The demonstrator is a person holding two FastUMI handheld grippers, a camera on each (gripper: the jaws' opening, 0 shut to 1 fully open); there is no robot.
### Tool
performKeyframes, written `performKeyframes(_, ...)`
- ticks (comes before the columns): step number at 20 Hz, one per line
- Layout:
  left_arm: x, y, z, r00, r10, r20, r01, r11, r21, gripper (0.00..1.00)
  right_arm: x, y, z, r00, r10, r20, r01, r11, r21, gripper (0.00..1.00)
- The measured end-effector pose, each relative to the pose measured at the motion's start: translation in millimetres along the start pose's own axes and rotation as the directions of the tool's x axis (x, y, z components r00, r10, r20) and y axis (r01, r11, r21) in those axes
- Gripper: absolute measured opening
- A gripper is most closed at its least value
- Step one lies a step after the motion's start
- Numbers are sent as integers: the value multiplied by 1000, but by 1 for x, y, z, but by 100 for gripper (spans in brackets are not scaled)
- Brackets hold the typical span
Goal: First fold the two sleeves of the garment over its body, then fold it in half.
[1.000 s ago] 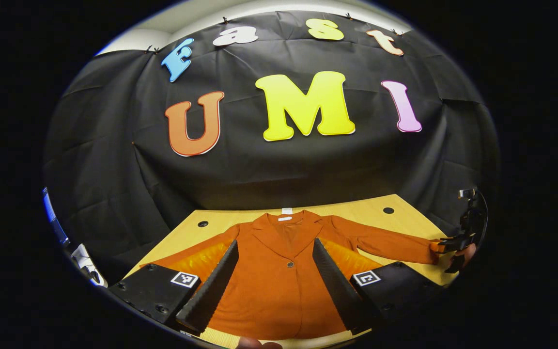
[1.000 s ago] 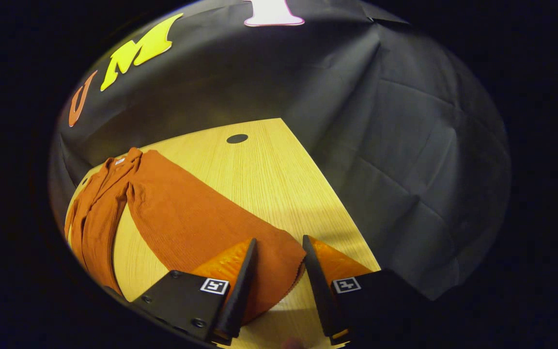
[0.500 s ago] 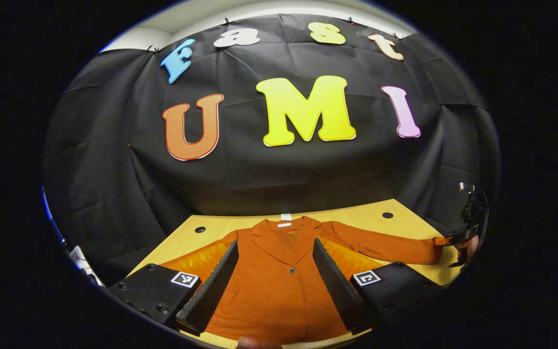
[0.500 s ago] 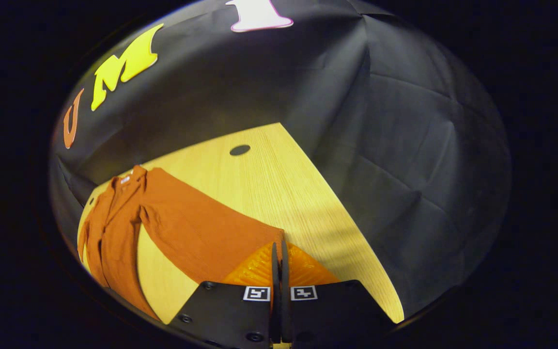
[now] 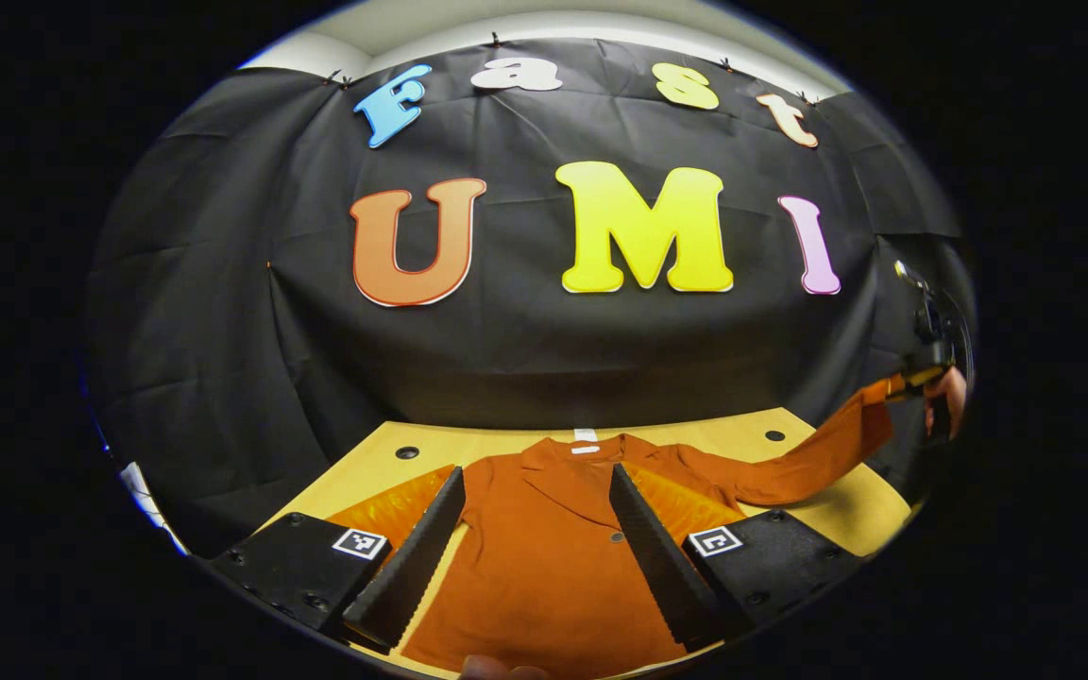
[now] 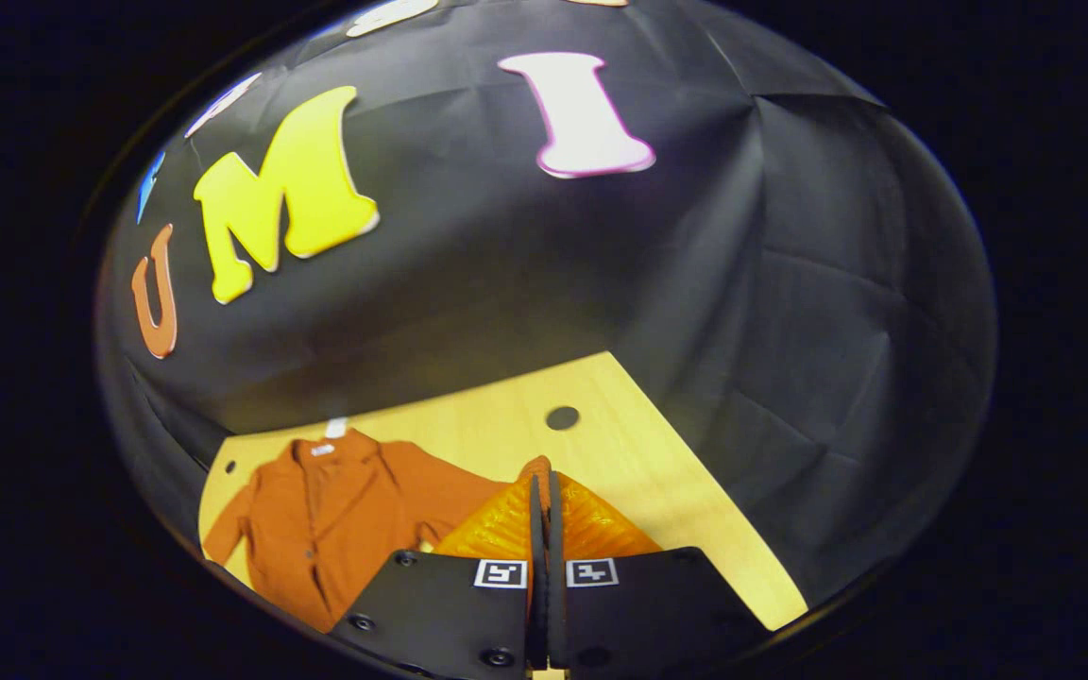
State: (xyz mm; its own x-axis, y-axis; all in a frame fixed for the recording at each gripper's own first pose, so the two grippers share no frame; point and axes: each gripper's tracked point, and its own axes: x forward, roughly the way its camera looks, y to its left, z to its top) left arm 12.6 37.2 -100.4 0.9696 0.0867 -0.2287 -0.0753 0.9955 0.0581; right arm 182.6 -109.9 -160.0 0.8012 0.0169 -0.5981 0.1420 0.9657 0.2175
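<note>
A rust-orange jacket (image 5: 544, 567) lies face up on the wooden table (image 5: 846, 515), collar toward the wall. My left gripper (image 5: 535, 472) hovers open over the jacket's body, with a finger on either side of the front. In the left gripper view the right gripper (image 5: 922, 373), held by a hand (image 5: 952, 397), is at the far right with the right sleeve (image 5: 808, 463) rising from the table up to it. In the right gripper view my right gripper (image 6: 541, 482) is shut with the sleeve cuff (image 6: 535, 466) pinched between its fingers. The jacket's body (image 6: 336, 529) lies below and to the left.
The table has round cable holes near its back corners (image 5: 407, 452) (image 5: 774, 435) (image 6: 562, 417). The black cloth wall (image 5: 506, 349) stands right behind the table. The table's right edge (image 6: 695, 510) runs close to the lifted sleeve.
My right gripper has shut on the cuff of the right sleeve and raised it off the table. The left gripper stays open over the jacket and has shifted only slightly.
</note>
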Motion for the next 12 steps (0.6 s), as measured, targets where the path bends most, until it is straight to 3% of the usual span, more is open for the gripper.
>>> performKeyframes(4,4,52,-4,1000,7,16,-7,1000,-8,99,-4,116,34,995,87,49,-82,992,-97,0)
performKeyframes(8,0,104,-6,999,44,22,-42,997,-63,100,2,231,22,983,184,23,-178,971,-158,0)
performKeyframes(12,-10,150,-14,997,76,12,-75,992,-97,99,20,343,-21,960,276,-52,-280,934,-221,0)
